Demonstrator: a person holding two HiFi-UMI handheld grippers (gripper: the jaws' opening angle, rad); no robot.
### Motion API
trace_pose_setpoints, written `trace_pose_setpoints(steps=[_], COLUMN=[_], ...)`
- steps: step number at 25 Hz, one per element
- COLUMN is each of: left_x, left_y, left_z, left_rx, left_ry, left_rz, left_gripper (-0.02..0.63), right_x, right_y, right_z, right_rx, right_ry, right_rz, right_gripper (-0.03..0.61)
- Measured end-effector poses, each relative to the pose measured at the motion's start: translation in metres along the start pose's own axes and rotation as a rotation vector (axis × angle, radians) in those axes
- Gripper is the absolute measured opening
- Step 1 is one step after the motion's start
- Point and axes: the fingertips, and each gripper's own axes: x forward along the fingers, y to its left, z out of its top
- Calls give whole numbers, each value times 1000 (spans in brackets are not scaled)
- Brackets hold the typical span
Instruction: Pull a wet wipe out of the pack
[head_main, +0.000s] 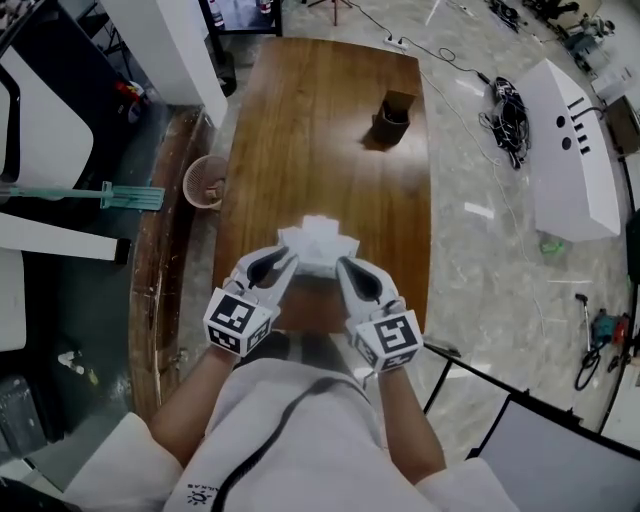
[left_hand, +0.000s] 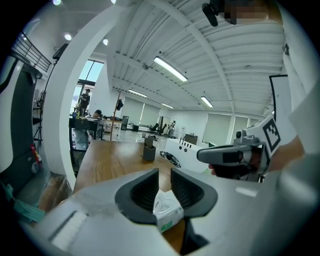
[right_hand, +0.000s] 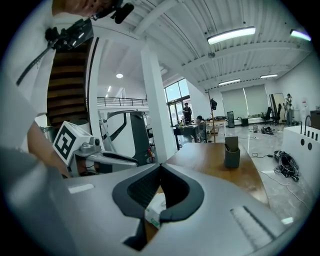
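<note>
While both grippers lean in at the near side of the wet wipe pack (head_main: 318, 240), they stand differently. The left gripper (left_hand: 164, 174) has its jaws parted, with the white pack showing in the gap but not pinched. The right gripper (right_hand: 160, 167) has its jaw tips pressed together, with nothing seen between them. The pack lies on the wooden table (head_main: 320, 120), and a dark holder (head_main: 392, 118) stands well beyond the pack.

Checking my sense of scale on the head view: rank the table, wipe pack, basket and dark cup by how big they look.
1. Table
2. Wipe pack
3. Basket and dark cup: too alike to rank; the basket stands off the table, probably lower and farther from the camera.
</note>
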Motion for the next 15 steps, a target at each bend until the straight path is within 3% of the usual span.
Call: trace_pose_setpoints(steps=[15], left_x=[66], left_y=[-9], left_z=[-59], left_rx=[173], left_ry=[155], left_rz=[50], left_gripper=[130], right_x=[22], right_y=[-27], right_z=[-47], right_rx=[-19], right_ry=[106], right_rz=[50], right_gripper=[8])
